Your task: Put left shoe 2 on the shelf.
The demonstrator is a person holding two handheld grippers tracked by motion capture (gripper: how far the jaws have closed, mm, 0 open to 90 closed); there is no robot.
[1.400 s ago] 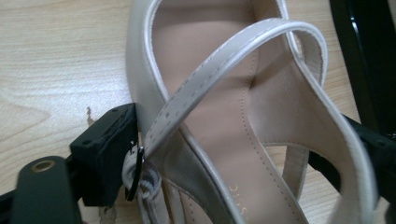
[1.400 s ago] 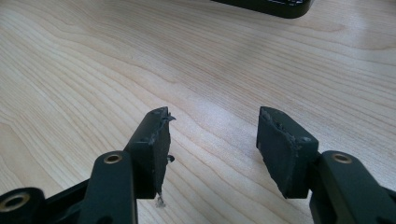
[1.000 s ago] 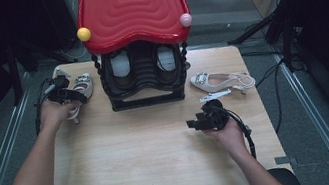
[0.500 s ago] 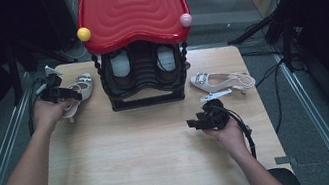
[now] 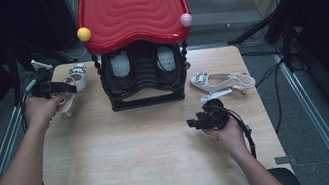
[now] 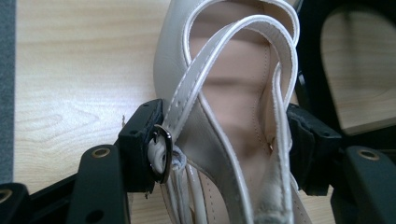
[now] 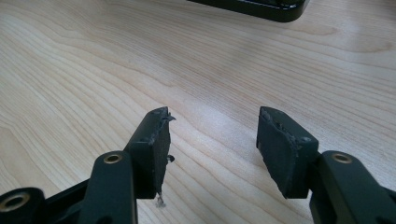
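Left gripper clamped on a cream shoe at its heel straps, far left on the table, beside a black rack, right gripper with jaws apart and empty, low over bare wood at near right, second shoe beyond it

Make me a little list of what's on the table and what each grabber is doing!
table: light wooden top
rack: black shoe rack at the back middle, under a wavy red top with a yellow ball and a pink ball
left shoe: pale strappy heel at the back left
right shoe: matching heel lying right of the rack, untouched
left gripper: jaws closed on the left shoe's heel end, by the strap buckle
right gripper: open, holding nothing, low over bare wood
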